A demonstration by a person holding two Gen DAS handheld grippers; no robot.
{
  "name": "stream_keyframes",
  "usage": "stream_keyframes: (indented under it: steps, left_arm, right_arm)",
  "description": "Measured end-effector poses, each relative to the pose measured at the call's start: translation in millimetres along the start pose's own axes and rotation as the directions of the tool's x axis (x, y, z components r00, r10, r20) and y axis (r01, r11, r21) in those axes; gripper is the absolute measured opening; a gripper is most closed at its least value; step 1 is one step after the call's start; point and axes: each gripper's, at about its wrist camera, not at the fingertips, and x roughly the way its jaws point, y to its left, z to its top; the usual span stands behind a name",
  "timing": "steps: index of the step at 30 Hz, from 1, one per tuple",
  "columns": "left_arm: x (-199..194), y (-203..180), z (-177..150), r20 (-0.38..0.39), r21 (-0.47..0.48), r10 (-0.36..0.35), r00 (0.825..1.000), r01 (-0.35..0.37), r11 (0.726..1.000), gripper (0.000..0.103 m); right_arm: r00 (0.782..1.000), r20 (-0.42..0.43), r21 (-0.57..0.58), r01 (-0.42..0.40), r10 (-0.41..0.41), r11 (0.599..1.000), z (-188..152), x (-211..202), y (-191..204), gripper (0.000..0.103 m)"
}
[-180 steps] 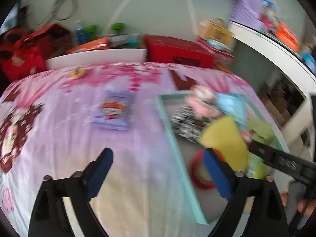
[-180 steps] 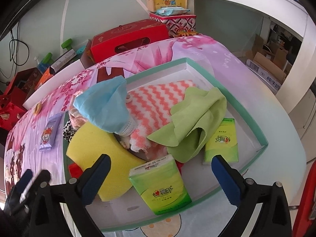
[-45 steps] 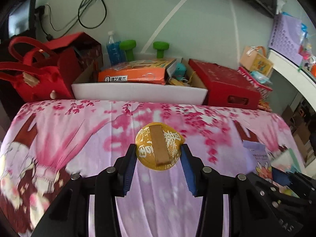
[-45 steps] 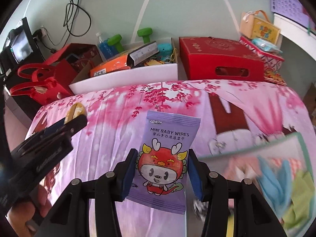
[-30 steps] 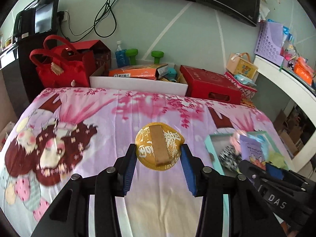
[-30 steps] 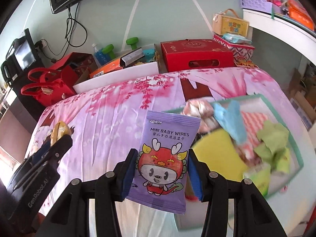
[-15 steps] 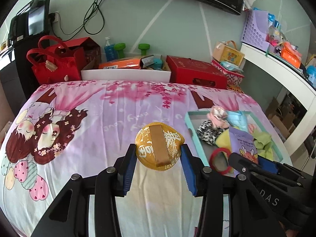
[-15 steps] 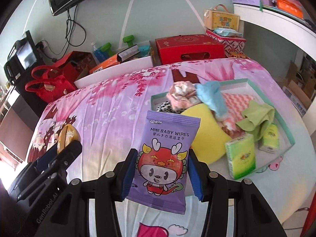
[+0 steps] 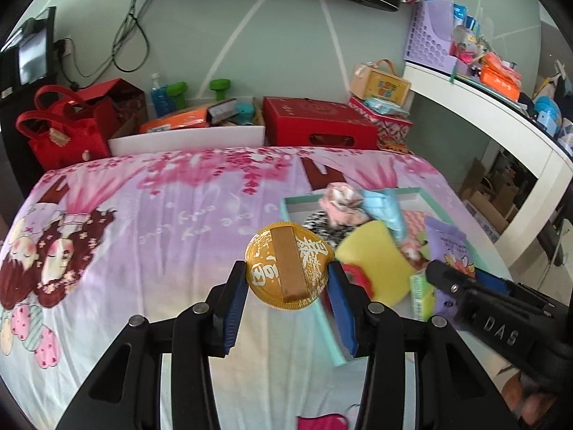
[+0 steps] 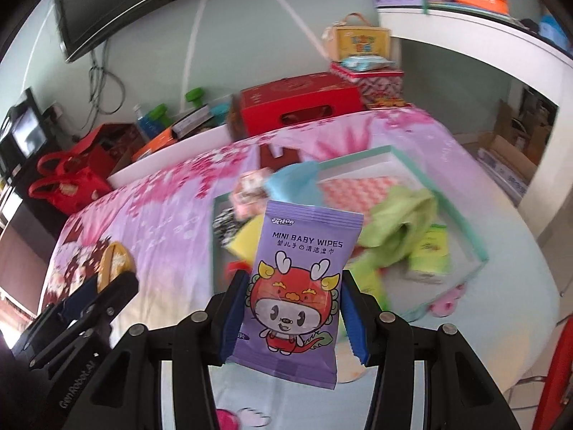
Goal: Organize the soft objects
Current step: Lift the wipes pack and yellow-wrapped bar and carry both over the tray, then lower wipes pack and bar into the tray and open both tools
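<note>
My left gripper [image 9: 288, 302] is shut on a round gold foil packet [image 9: 288, 265] and holds it above the bed, just left of the teal tray [image 9: 333, 353]. My right gripper [image 10: 292, 313] is shut on a purple baby wipes pack [image 10: 302, 286] and holds it above the bed, in front of the tray [image 10: 478, 247]. The tray holds a yellow sponge [image 9: 376, 268], a green cloth [image 10: 401, 225], a blue cloth [image 9: 385, 208], green tissue packs [image 10: 431, 251] and other soft items. Each gripper shows in the other's view: the right one [image 9: 465, 288], the left one [image 10: 107, 279].
The bed has a pink and purple printed sheet [image 9: 161, 222]. Behind it stand a red box [image 9: 318, 122], a white bin with clutter [image 9: 189, 136] and red bags [image 9: 64, 132]. A white shelf [image 9: 501, 114] runs along the right. A screen hangs on the wall.
Both grippers keep hold of their items and have moved right and closer to the tray. The tray has shifted toward the centre of both views.
</note>
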Motion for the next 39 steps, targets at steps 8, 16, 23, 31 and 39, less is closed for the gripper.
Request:
stream_keyframes:
  steps: [8,16,23,31,39]
  left_arm:
    - [17.9,-36.6,1.1,-0.038,0.045,-0.065,0.997,0.067,0.997,0.047]
    - [38.3,-69.7,-11.5,-0.091,0.113,-0.090,0.992,0.100,0.989,0.047]
    - [55.8,-82.2,-22.6,-0.142,0.134,-0.099,0.985,0.118,0.984,0.047]
    - [67.8,-90.4,-29.4,-0.168,0.152,-0.101,0.981,0.126,0.980,0.047]
    - [76.8,-92.8,-30.8,-0.184,0.157,-0.094,0.978,0.124,0.980,0.049]
  right_arm:
    - [0.998,-0.004,0.096,0.067,-0.067,0.993,5.9,3.6,-59.9,0.053]
    - [0.994,-0.010,0.127,0.113,-0.112,0.986,12.7,14.1,-95.3,0.053]
    - [0.995,-0.037,0.115,0.097,-0.094,0.989,11.2,38.3,-100.3,0.053]
    - [0.994,-0.064,0.101,0.091,-0.085,0.991,10.1,60.6,-99.1,0.053]
    - [0.994,-0.074,0.107,0.087,-0.079,0.991,9.6,67.6,-101.1,0.053]
